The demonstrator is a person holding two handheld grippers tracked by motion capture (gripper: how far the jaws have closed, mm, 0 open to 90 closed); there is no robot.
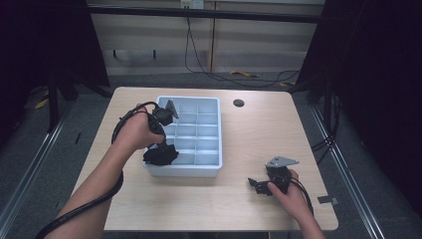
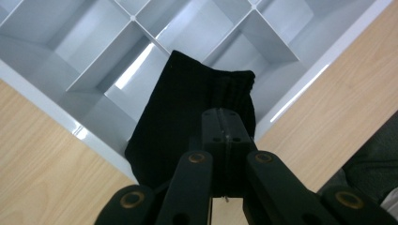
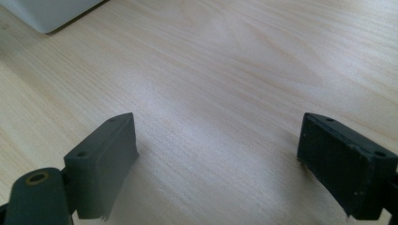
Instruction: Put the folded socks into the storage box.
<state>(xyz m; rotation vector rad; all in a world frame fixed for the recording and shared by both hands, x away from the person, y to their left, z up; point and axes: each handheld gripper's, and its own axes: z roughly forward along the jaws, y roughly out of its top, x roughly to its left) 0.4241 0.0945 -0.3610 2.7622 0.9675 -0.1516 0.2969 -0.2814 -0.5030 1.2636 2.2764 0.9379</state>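
Note:
A black cloth (image 2: 187, 108) hangs over the front left corner of the pale blue divided tray (image 1: 209, 164), with my left gripper (image 2: 227, 126) shut on it. In the high view the cloth (image 1: 160, 156) drapes across the tray's near left compartment, below my left gripper (image 1: 161, 144). My right gripper (image 1: 256, 185) rests low over the bare wood at the front right, apart from the tray. Its jaws stand wide open in the right gripper view, with only tabletop between the fingertips (image 3: 218, 159).
The tray (image 2: 56, 117) has several open compartments and stands at the table's middle. A dark round grommet (image 1: 239, 103) sits in the tabletop at the back right. A corner of the tray (image 3: 47, 14) lies far off at the upper left in the right gripper view.

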